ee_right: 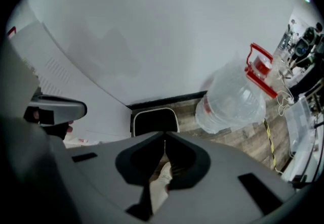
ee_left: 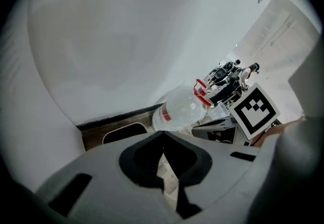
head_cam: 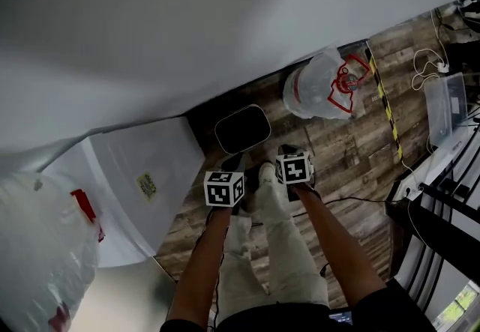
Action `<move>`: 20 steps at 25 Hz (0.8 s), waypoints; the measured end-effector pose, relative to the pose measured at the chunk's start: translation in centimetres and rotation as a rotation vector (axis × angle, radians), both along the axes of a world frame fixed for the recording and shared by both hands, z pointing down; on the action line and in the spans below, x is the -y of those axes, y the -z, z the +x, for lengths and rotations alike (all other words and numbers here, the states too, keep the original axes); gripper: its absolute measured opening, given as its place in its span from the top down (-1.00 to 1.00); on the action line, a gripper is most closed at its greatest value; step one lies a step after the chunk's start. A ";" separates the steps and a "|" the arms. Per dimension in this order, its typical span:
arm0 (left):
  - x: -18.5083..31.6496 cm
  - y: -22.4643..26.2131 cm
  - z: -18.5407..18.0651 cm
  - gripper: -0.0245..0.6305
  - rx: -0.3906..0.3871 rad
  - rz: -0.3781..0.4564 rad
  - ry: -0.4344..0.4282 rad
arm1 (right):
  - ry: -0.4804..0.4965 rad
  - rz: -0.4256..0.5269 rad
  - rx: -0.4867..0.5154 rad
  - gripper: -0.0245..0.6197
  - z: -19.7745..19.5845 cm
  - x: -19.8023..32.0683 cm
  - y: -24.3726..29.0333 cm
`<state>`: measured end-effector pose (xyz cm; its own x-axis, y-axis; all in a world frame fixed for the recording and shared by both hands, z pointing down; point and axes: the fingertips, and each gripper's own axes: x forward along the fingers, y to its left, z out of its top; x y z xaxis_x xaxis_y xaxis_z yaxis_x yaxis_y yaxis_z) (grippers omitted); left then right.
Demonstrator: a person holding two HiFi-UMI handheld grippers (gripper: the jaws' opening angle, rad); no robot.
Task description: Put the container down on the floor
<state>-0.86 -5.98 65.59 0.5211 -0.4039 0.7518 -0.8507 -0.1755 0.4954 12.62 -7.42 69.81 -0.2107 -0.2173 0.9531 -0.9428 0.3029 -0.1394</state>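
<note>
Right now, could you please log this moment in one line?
water jug: on floor, untouched | left gripper: shut, empty | right gripper: shut, empty

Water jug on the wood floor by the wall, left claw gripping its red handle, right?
No. The water jug is on the wood floor by the wall, but the left claw is shut, empty, away from its red handle: see left gripper view.

Plastic object (head_cam: 37, 248) cut by left edge, possibly a bag
</note>
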 end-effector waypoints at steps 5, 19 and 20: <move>0.5 4.1 0.0 0.88 0.028 0.051 -0.027 | 0.064 0.070 0.020 0.82 -1.9 1.4 5.4; -2.0 14.0 -1.1 0.88 0.020 0.123 -0.027 | -0.057 0.123 0.138 0.83 -3.0 -2.5 15.9; -1.9 14.9 -1.1 0.88 0.025 0.139 -0.036 | -0.063 0.132 0.152 0.83 -3.2 -2.7 16.8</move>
